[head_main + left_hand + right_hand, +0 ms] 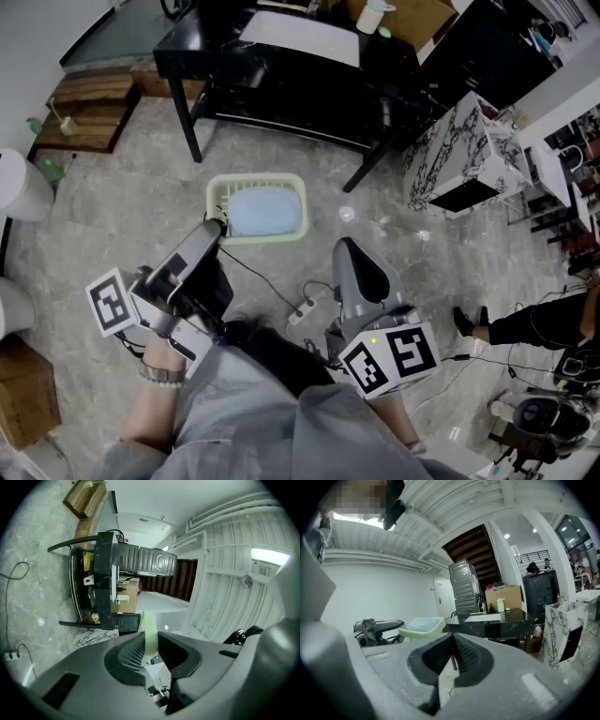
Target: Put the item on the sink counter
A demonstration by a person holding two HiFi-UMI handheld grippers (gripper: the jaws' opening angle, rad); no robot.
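A pale green plastic basin [258, 181] with a light blue insert [262, 212] hangs over the stone floor. My left gripper [217, 229] is shut on its near left rim. In the left gripper view the thin green rim [149, 629] stands clamped between the ribbed pads of the left gripper [151, 645]. My right gripper [348, 248] is to the right of the basin, apart from it, shut and holding nothing. In the right gripper view the right gripper [452, 651] has its pads touching, with the basin [423, 629] and the left gripper [375, 629] beyond at the left.
A black table [281, 56] stands just past the basin, with a marble-pattern cabinet [464, 150] to its right. A white power strip [305, 315] and cables lie on the floor between the grippers. Wooden pallets [94, 103] are at far left. A person's legs [525, 323] are at right.
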